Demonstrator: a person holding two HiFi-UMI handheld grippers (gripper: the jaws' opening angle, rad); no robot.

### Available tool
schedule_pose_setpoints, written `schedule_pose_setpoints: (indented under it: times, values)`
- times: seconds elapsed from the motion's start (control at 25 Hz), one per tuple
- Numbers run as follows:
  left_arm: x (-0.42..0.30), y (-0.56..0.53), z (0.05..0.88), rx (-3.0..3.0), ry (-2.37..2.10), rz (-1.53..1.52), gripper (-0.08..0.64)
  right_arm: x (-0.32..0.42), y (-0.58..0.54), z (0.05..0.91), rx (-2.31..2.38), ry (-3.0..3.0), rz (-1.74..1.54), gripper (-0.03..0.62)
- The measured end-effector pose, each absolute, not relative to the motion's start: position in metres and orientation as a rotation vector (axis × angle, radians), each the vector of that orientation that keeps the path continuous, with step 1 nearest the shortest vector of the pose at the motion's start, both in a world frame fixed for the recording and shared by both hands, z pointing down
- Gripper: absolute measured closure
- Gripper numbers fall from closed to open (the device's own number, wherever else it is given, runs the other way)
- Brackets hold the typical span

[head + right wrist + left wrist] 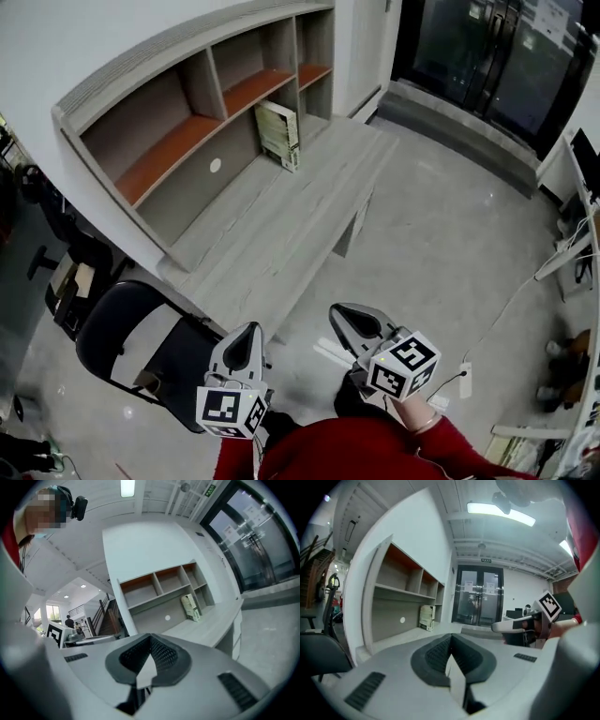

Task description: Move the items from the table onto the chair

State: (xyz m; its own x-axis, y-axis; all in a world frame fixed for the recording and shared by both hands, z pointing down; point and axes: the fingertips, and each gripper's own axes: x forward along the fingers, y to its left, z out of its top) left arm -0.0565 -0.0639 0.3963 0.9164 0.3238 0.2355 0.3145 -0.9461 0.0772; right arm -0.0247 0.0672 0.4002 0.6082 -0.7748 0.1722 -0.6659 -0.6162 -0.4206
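Observation:
A pale green-and-white book (278,134) stands upright at the back of the long grey table (281,225), leaning against the shelf unit; it also shows as the book (426,617) and the book (190,607). The black folding chair (131,342) stands at the table's near left end, lower left in the head view. My left gripper (247,334) hovers just right of the chair, shut and empty, its jaws together (451,641). My right gripper (339,313) is beside it over the floor, also shut and empty (150,641). Both point toward the table.
An open shelf unit (197,103) with orange boards backs the table. Glass doors (487,56) are at the far right. Cables and a power strip (466,380) lie on the floor at right. Office chairs (56,234) crowd the left edge.

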Motion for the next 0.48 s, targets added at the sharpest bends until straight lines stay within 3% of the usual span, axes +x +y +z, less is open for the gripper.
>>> schedule_pose_setpoints:
  times: [0.48]
  values:
    - [0.063, 0.077, 0.392, 3.124, 0.599, 0.440, 0.551, 0.051, 0.206, 0.411, -2.547, 1.032, -0.428, 0.580]
